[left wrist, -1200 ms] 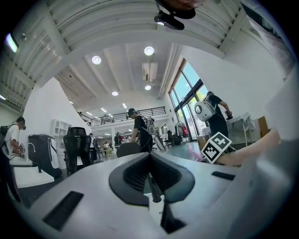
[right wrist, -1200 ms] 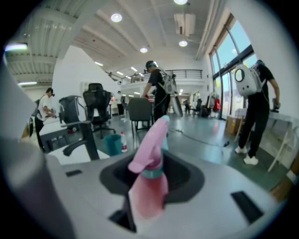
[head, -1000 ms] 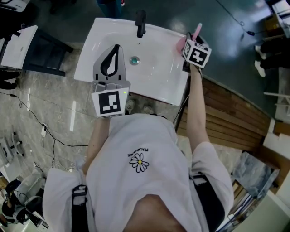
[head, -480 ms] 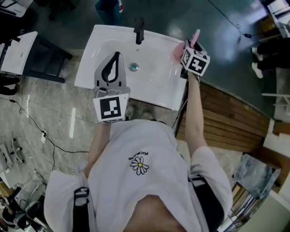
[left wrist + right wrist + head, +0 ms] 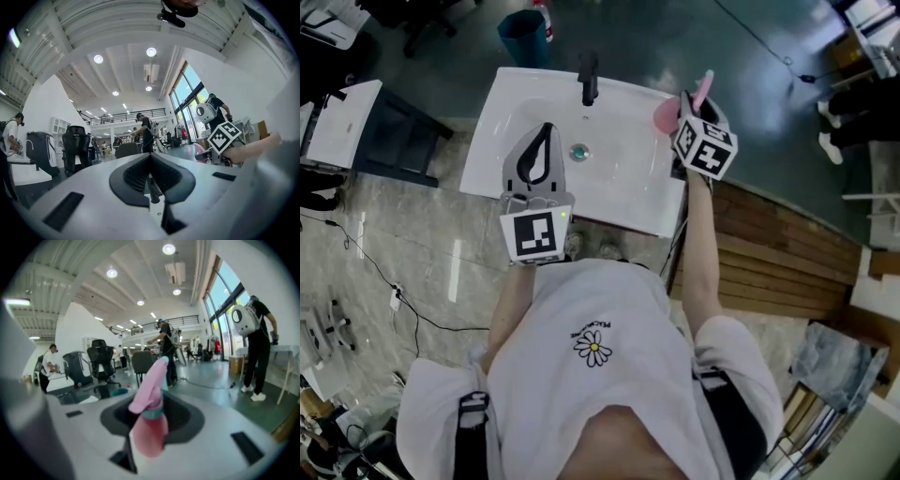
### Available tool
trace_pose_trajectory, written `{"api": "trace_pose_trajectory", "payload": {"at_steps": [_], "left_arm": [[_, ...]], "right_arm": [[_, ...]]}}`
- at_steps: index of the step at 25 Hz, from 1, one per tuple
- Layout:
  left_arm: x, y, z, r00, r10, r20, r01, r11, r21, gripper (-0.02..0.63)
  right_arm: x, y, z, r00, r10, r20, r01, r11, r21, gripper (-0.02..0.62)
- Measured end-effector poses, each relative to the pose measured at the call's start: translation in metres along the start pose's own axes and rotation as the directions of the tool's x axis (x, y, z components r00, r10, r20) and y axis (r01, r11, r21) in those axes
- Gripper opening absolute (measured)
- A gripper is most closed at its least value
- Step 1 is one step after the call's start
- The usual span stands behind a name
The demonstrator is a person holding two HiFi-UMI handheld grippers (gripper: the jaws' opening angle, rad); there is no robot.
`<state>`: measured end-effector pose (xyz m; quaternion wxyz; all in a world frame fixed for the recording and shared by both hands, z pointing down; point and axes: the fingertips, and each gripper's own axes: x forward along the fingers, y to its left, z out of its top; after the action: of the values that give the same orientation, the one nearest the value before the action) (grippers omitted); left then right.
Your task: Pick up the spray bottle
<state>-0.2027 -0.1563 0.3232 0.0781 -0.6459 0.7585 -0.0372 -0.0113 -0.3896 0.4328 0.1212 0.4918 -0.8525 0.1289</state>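
A pink spray bottle [image 5: 665,115] with a pink trigger head [image 5: 703,88] hangs over the right rim of the white sink [image 5: 623,192], and my right gripper [image 5: 686,105] is shut on it. In the right gripper view the bottle [image 5: 149,427] stands upright between the jaws, with a teal collar under the head. My left gripper [image 5: 546,129] hovers level over the left half of the basin. Its fingertips meet, with nothing between them, as the left gripper view [image 5: 150,157] also shows.
A black faucet [image 5: 589,75] stands at the sink's back edge, above the drain [image 5: 578,151]. Beyond the sink is a teal bin [image 5: 523,30]. A dark cabinet [image 5: 394,122] flanks the sink at left, wooden decking [image 5: 778,244] at right. People stand in the hall [image 5: 255,343].
My right gripper has risen a little with the pink bottle in it, away from the sink's rim. The left gripper has stayed over the basin.
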Motion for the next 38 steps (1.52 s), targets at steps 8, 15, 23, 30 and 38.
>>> {"api": "trace_pose_trajectory", "payload": {"at_steps": [8,15,23,30,38], "left_arm": [[-0.002,-0.010,0.013,1.000,-0.026,0.014,0.025,0.997,0.074,0.020],[-0.008,-0.011,0.029,0.999,-0.018,0.035,0.015,0.997,0.078,0.020],[-0.021,0.007,0.041,0.998,0.039,0.049,-0.041,0.999,0.035,0.020],[-0.023,0.011,0.047,0.996,0.041,0.075,-0.044,0.998,0.036,0.020],[-0.025,0.014,0.055,0.994,0.048,0.101,-0.051,0.998,0.028,0.020]], "right_arm": [[-0.052,0.041,0.037,0.992,0.052,0.117,-0.044,0.996,-0.078,0.155],[-0.096,0.083,0.064,0.968,0.133,0.212,-0.114,0.989,-0.097,0.155],[-0.144,0.124,0.070,0.945,0.177,0.275,-0.139,0.979,-0.150,0.155],[-0.163,0.148,0.070,0.930,0.198,0.311,-0.133,0.967,-0.216,0.155],[-0.174,0.156,0.071,0.925,0.212,0.314,-0.146,0.964,-0.220,0.155]]}}
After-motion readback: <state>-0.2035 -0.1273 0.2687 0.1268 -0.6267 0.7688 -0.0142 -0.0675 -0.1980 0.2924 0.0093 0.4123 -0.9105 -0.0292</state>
